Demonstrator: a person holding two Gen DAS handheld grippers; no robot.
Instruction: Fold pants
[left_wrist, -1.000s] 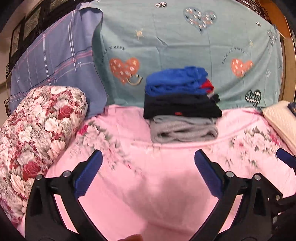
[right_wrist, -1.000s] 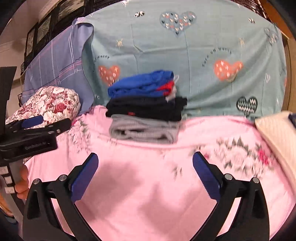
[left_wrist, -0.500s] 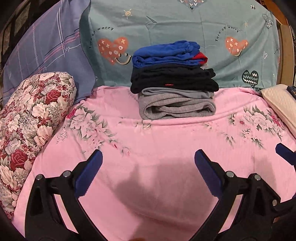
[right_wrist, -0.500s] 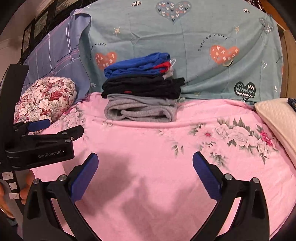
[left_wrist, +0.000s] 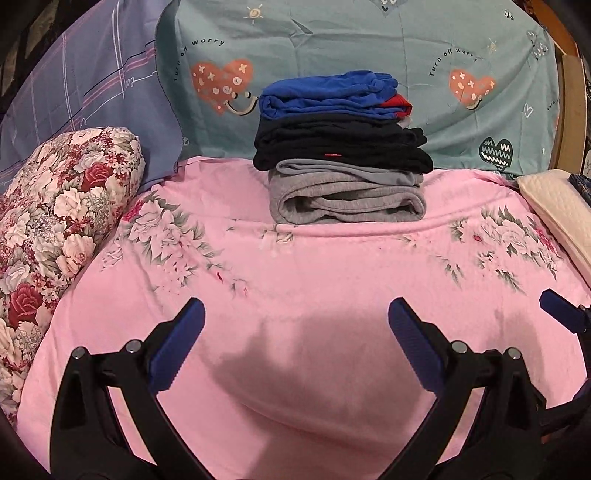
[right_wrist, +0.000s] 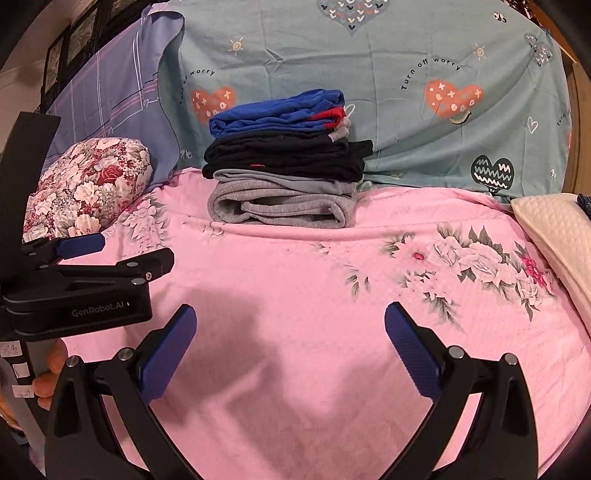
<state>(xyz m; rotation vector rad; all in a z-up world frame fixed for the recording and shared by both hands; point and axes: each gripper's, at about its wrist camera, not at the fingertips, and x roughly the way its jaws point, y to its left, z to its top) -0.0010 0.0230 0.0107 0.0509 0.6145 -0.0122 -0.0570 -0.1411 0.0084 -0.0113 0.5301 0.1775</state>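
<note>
A stack of folded pants stands at the far side of the pink floral bedspread: grey pants at the bottom, black pants in the middle, blue pants with a red patch on top. My left gripper is open and empty, low over the bedspread, well short of the stack. My right gripper is open and empty beside it. The left gripper's body also shows at the left in the right wrist view.
A floral bolster pillow lies at the left. A teal heart-print pillow and a purple plaid pillow stand behind the stack. A cream quilted cushion lies at the right edge.
Both grippers have tilted downward and come a little nearer the stack, so it sits higher and larger in view. Both stay open and empty.
</note>
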